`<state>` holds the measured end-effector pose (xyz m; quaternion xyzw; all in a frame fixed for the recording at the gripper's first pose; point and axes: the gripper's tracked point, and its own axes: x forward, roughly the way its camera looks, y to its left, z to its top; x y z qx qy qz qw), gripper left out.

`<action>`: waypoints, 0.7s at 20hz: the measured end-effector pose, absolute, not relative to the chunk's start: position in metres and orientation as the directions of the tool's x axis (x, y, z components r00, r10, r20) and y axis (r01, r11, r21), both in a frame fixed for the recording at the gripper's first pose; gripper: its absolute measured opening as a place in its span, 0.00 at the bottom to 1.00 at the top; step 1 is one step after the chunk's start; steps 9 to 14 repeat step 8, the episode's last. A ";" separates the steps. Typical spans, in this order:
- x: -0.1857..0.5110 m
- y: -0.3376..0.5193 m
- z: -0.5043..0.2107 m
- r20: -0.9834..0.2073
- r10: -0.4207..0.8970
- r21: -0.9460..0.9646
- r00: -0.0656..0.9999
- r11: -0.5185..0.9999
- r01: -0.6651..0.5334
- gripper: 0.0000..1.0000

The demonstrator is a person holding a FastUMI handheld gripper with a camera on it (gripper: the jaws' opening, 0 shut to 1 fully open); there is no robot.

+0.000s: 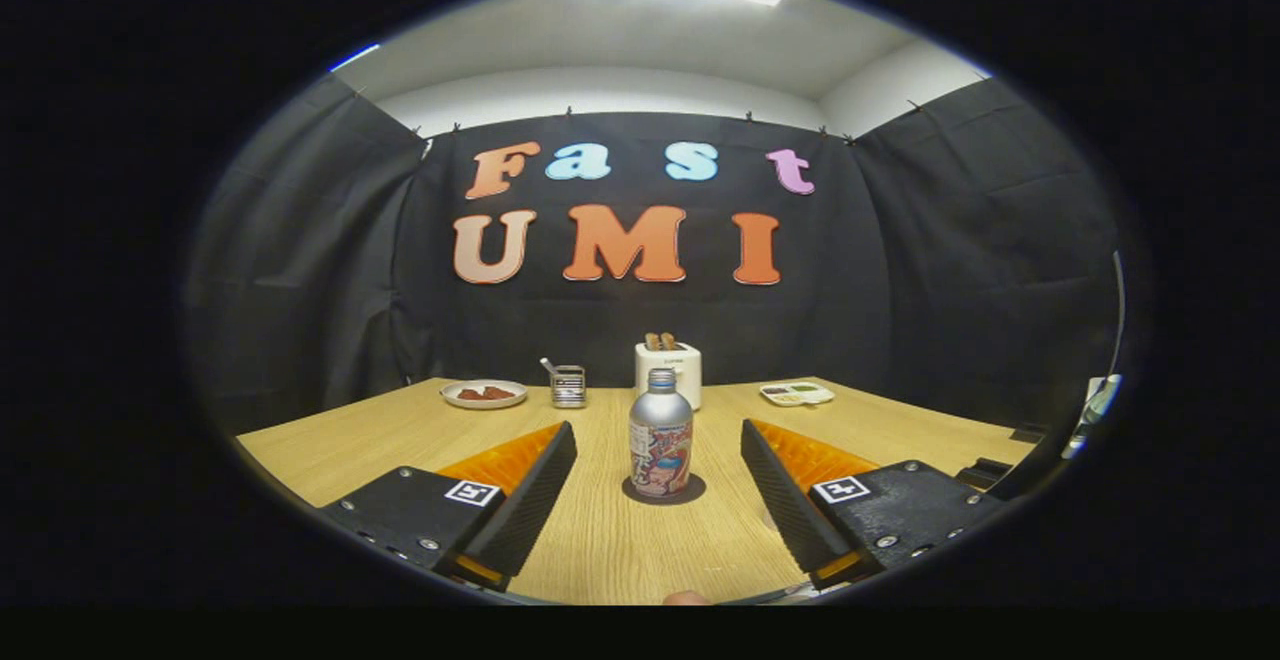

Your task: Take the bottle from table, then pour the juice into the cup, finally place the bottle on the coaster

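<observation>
The tool (660, 485) is spread wide, its two fingers (520, 500) flat, wedge-shaped and ribbed on their inner faces, touching nothing. Each finger's base carries one small square marker.

One bottle (661, 433) stands upright between the fingers, clear of both. It is a metal bottle with a rounded shoulder, a short neck and a screw cap, and a printed label wraps its lower half. It sits on one round, dark, flat coaster (664, 489), whose edge shows as a thin ring around the bottle's foot.

The surface (610, 550) is pale wood with a fine straight grain, smooth and matte.

Beyond the bottle stand four more things along the far edge. One boxy white toaster (668, 372) with rounded corners sits just behind the bottle, two brown slices poking from its top. To its left is one small shiny metal cup (567, 385) with something thin sticking out of it. Further left lies one shallow round plate (484, 393) holding brownish pieces. On the other side of the toaster lies one flat pale tray (796, 393) with small dark and green patches.

Creased black cloth hangs behind as the wall.
</observation>
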<state>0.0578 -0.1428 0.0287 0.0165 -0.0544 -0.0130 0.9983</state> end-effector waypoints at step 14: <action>0.066 -0.158 0.035 0.127 0.006 0.022 0.992 1.000 -0.009 0.98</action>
